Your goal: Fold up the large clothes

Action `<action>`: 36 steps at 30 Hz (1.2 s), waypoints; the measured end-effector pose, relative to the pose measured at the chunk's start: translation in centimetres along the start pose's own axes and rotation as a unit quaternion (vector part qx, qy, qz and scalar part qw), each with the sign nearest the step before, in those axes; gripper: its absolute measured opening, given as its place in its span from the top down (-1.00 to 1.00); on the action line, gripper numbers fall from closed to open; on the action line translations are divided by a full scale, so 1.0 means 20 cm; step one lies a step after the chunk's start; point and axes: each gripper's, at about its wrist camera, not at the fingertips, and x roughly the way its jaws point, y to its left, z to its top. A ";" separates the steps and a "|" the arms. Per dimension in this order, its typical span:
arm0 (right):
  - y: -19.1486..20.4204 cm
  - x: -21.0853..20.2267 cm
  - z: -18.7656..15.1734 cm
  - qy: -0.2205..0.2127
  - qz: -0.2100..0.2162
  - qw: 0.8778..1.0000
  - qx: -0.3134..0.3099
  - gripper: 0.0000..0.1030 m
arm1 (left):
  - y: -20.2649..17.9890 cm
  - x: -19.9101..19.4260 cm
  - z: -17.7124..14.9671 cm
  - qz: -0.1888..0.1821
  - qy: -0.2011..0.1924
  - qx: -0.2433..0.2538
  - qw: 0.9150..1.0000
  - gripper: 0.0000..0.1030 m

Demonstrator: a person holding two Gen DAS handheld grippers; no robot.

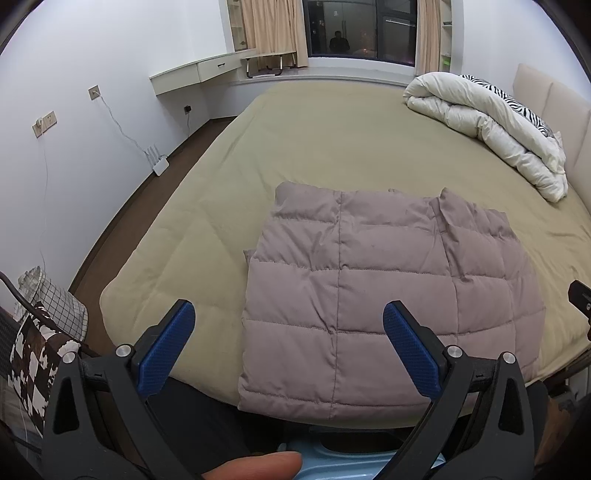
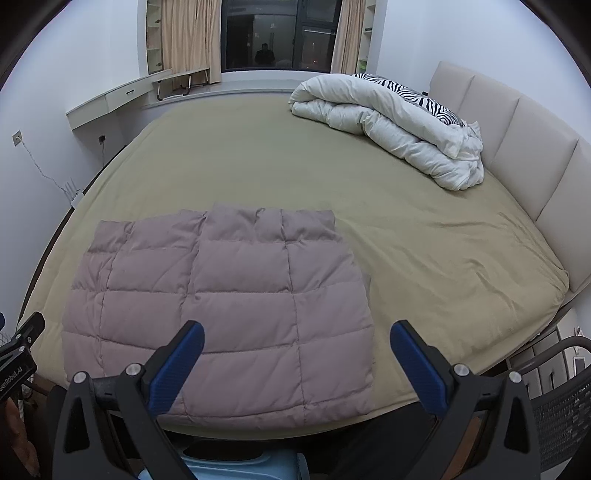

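A mauve quilted down garment [image 1: 388, 291] lies folded into a flat rectangle on the olive bed cover [image 1: 332, 140], near the bed's front edge. It also shows in the right wrist view [image 2: 229, 306]. My left gripper [image 1: 288, 332] is open and empty, held above the garment's near left part. My right gripper [image 2: 297, 354] is open and empty, above the garment's near right edge. The tip of the right gripper [image 1: 580, 295] shows at the right edge of the left wrist view, and the left gripper [image 2: 18, 350] at the left edge of the right wrist view.
A rolled white duvet [image 2: 391, 125] with a zebra-print pillow [image 2: 417, 96] lies at the far right by the padded headboard [image 2: 517, 147]. A patterned basket [image 1: 44, 325] stands on the floor at left. A mesh chair [image 2: 561, 406] is at right. A wall shelf [image 1: 192, 74] and window [image 1: 358, 29] are behind.
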 end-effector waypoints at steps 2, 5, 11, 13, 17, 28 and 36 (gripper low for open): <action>0.00 0.00 0.00 0.000 0.000 1.000 -0.001 -1.00 | 0.00 0.01 0.00 0.000 0.003 -0.002 1.000 -1.00; -0.01 0.01 0.00 0.001 -0.001 1.000 0.001 -1.00 | 0.01 0.02 0.00 -0.001 0.007 -0.003 1.000 -1.00; 0.00 0.03 0.00 0.005 -0.002 1.000 0.002 -1.00 | 0.02 0.05 0.01 -0.001 0.015 -0.003 1.000 -1.00; 0.00 0.04 0.00 0.007 -0.001 1.000 0.001 -1.00 | 0.01 0.06 0.01 -0.003 0.018 -0.001 1.000 -1.00; 0.01 0.05 -0.01 0.011 -0.001 1.000 -0.001 -1.00 | 0.00 0.07 0.01 -0.004 0.022 0.001 1.000 -1.00; 0.02 0.06 -0.01 0.013 -0.001 1.000 -0.003 -1.00 | 0.01 0.09 0.01 -0.011 0.028 -0.002 1.000 -1.00; 0.03 0.06 -0.02 0.010 -0.003 1.000 -0.002 -1.00 | 0.00 0.09 0.00 -0.014 0.030 -0.001 0.999 -1.00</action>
